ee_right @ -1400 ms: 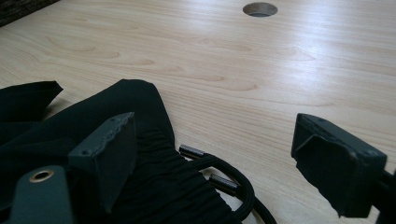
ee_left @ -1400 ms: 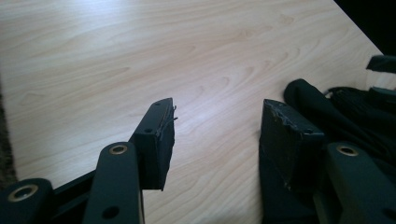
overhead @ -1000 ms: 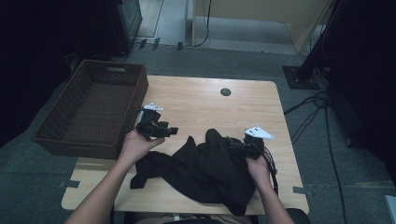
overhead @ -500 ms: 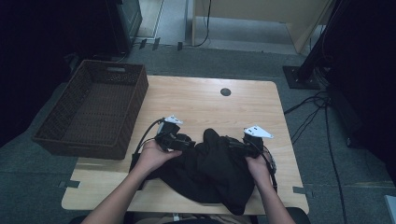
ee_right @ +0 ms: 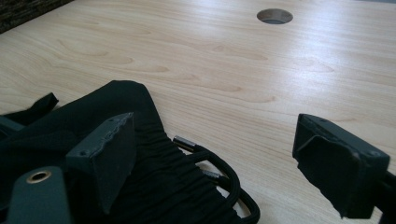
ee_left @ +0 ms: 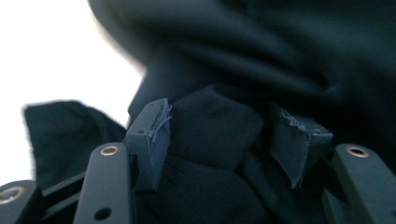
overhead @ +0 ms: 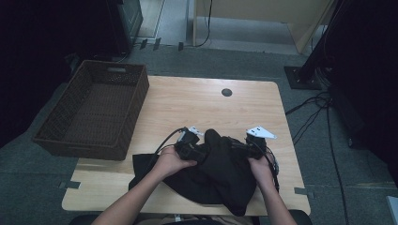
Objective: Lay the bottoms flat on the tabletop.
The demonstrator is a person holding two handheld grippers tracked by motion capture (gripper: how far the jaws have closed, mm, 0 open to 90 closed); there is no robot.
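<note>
Black garment (overhead: 213, 176) lies bunched at the table's (overhead: 197, 105) six o'clock. Left gripper (ee_left: 224, 135) straddles a fold, jaws apart; right gripper (ee_right: 215, 154) gapes over the drawstring (ee_right: 219, 179).

garment (overhead: 216, 173): black, crumpled, heaped on table between both grippers
drawcord (ee_right: 224, 179): black, metal-tipped, looped between right jaws

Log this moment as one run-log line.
left gripper: open, fold of black garment between jaws | right gripper: open, over garment edge and drawstring | basket: empty
</note>
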